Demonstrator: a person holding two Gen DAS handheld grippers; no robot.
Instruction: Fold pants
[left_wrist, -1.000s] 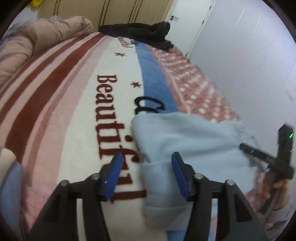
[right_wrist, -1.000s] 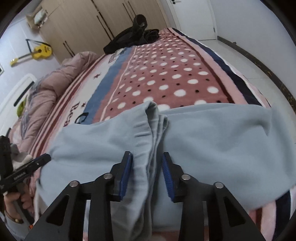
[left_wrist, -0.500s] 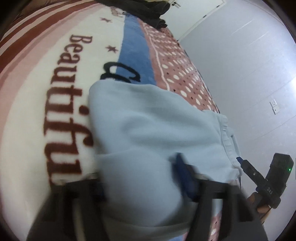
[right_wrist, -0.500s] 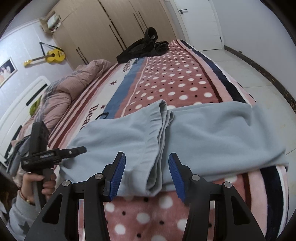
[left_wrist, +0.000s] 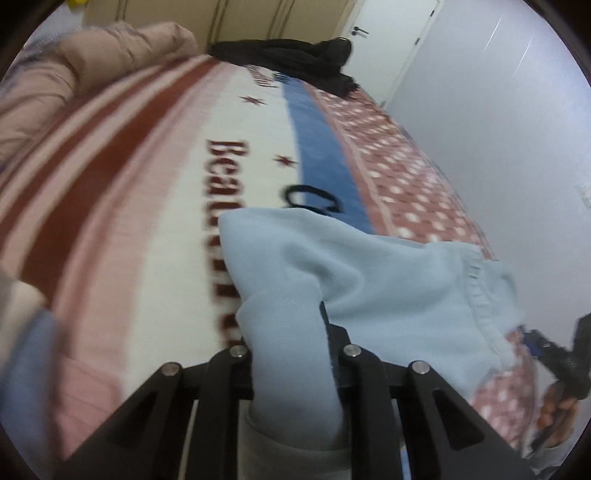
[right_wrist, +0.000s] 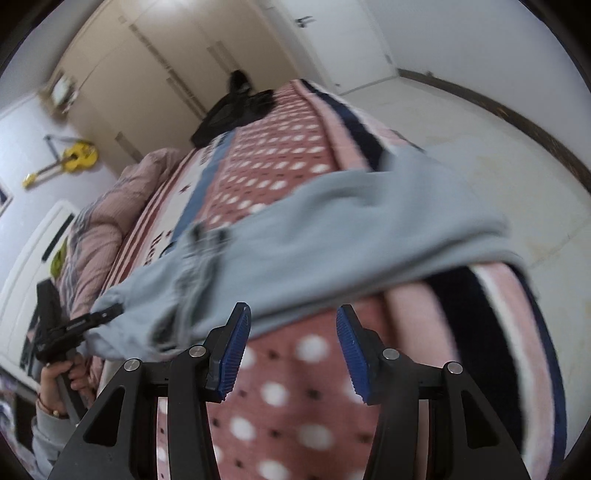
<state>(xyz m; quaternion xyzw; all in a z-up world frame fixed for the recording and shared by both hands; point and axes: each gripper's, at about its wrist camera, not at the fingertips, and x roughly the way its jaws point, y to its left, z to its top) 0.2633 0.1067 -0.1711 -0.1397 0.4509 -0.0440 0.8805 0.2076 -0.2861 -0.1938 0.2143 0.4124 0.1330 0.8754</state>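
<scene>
Light blue pants (left_wrist: 369, 273) lie across the patterned blanket on the bed; they also show in the right wrist view (right_wrist: 351, 236), with one end hanging over the bed's side. My left gripper (left_wrist: 288, 332) is shut on the pants' left end, with cloth bunched between the fingers and lifted a little. In the right wrist view it shows at far left (right_wrist: 99, 317) gripping that end. My right gripper (right_wrist: 291, 347) is open and empty, pulled back over the polka-dot blanket in front of the pants' near edge.
The blanket (left_wrist: 140, 206) has red stripes, white lettering band, blue stripe and pink polka dots (right_wrist: 295, 406). Black clothes (left_wrist: 288, 55) lie at the bed's far end. A pink duvet (left_wrist: 74, 70) lies at left. Bare floor (right_wrist: 498, 147) runs beside the bed.
My left gripper closed on the pants' left end and raised it. My right gripper opened wider and drew back from the pants toward the bed's near edge.
</scene>
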